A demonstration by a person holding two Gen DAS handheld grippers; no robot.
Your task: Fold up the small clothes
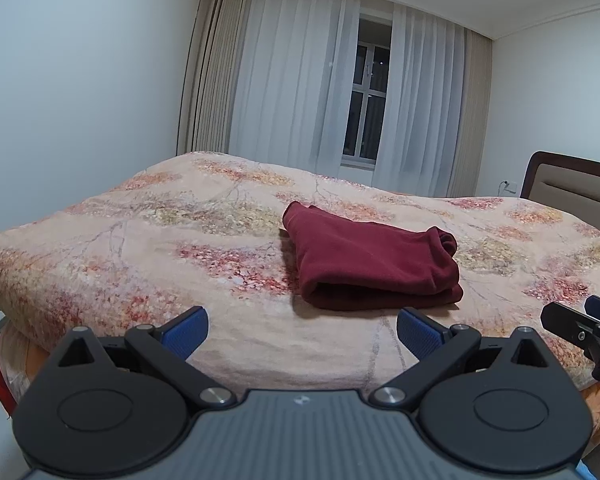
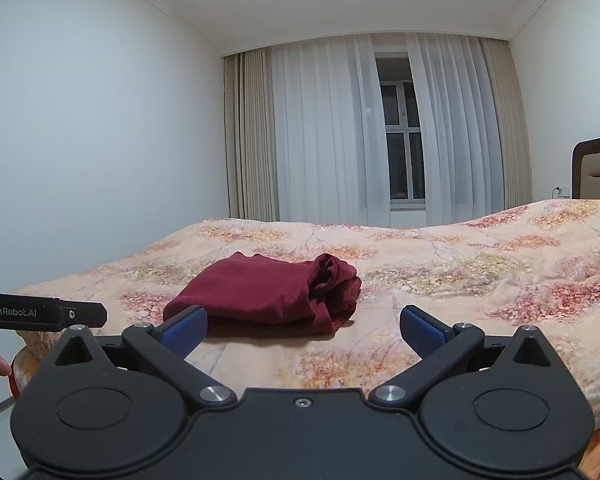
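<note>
A dark red garment (image 1: 369, 262) lies folded into a compact bundle on the floral bed cover (image 1: 140, 240). It also shows in the right wrist view (image 2: 268, 292). My left gripper (image 1: 301, 330) is open and empty, held near the bed's front edge, short of the garment. My right gripper (image 2: 301, 330) is open and empty too, just in front of the garment and apart from it. The right gripper's fingertip shows at the right edge of the left wrist view (image 1: 579, 322). The left gripper's body (image 2: 44, 314) shows at the left of the right wrist view.
The bed cover (image 2: 459, 280) spreads wide around the garment. A headboard (image 1: 575, 184) stands at the right. White curtains (image 1: 300, 80) and a dark window (image 1: 365, 92) are behind the bed. A white wall (image 1: 80, 100) is at the left.
</note>
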